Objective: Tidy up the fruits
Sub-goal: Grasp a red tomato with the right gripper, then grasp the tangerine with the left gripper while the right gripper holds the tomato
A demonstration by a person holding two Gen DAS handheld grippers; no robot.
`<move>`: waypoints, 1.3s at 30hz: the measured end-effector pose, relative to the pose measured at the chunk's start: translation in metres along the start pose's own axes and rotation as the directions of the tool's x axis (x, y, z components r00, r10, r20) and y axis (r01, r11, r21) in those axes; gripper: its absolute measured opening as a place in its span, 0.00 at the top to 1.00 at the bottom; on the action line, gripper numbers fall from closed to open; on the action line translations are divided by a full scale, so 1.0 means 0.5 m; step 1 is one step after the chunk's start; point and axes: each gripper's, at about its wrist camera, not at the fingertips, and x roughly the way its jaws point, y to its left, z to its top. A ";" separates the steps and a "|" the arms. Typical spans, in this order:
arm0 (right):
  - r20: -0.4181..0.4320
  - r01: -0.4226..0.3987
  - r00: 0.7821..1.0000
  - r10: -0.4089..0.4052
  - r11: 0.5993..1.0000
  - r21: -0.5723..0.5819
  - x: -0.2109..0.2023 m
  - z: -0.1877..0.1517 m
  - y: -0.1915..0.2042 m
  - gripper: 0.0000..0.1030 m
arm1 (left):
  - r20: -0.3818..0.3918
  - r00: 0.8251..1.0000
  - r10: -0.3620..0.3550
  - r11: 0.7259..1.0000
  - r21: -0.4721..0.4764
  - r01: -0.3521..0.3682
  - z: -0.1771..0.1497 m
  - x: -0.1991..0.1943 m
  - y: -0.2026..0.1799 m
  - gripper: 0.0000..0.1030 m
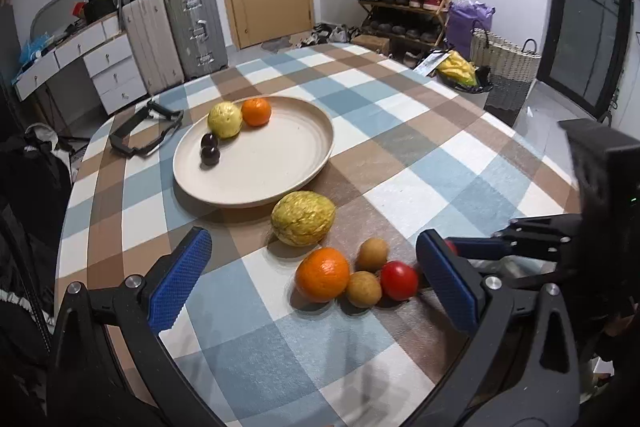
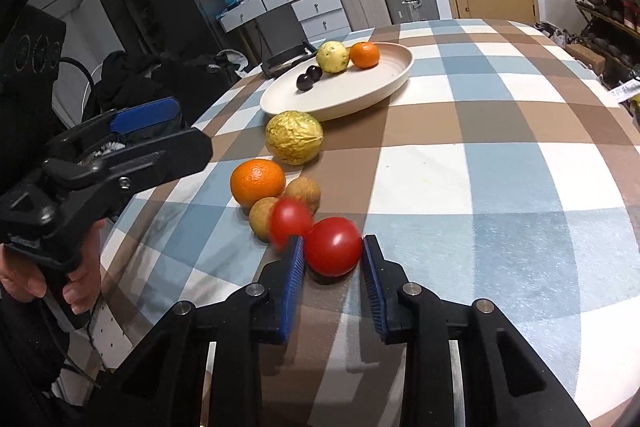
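Red and glossy, the tomato (image 2: 333,246) sits between the right gripper (image 2: 333,259) pads, which flank it at its widest part; the left pad looks to be touching the skin while a thin gap shows at the right, so I judge the pinch as closing rather than firm, and the blur makes it hard to say more. That skin is smooth and thin, the flesh soft, so I would take it across the middle with gentle pressure only; squeeze hard and it bruises or squirts out. A second tomato (image 2: 290,221) lies just at eleven o'clock from it, blurred, against two small brown fruits (image 2: 304,193) that look light and firm. Just beyond, at eleven o'clock again, is an orange (image 2: 258,183), sturdier with a grippy rind. The wrinkled yellow fruit (image 2: 294,142) further on is the biggest and probably heaviest, needing a wide grip.

The left gripper (image 1: 316,283) hangs over the same cluster with fingers spread wide, holding nothing.

Furthest is the plate (image 1: 280,187), with a low rim to clear, carrying a pale yellow fruit (image 1: 225,119), an orange and two dark fruits at its ten o'clock side; its near half lies bare. The checked tablecloth (image 2: 500,167) offers open room toward two o'clock, while the table's round edge falls away at nine o'clock
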 end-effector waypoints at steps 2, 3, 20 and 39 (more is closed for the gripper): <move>0.008 -0.002 1.000 0.002 1.000 0.011 -0.006 -0.001 -0.008 0.71 | -0.029 0.999 -0.015 0.999 -0.033 0.014 -0.008 0.016 0.016 0.01; 0.007 0.000 1.000 0.000 1.000 0.016 -0.007 -0.002 -0.011 0.71 | -0.055 0.998 -0.035 0.997 -0.069 0.031 -0.014 0.027 0.029 0.01; 0.040 -0.010 0.999 0.009 1.000 0.010 -0.024 -0.003 -0.015 0.71 | -0.069 0.922 -0.380 0.862 -0.387 0.327 -0.064 0.120 0.129 0.41; 0.051 0.003 0.999 -0.003 1.000 0.004 -0.038 0.010 -0.018 0.71 | -0.063 0.911 -0.407 0.854 -0.381 0.355 -0.070 0.124 0.123 0.65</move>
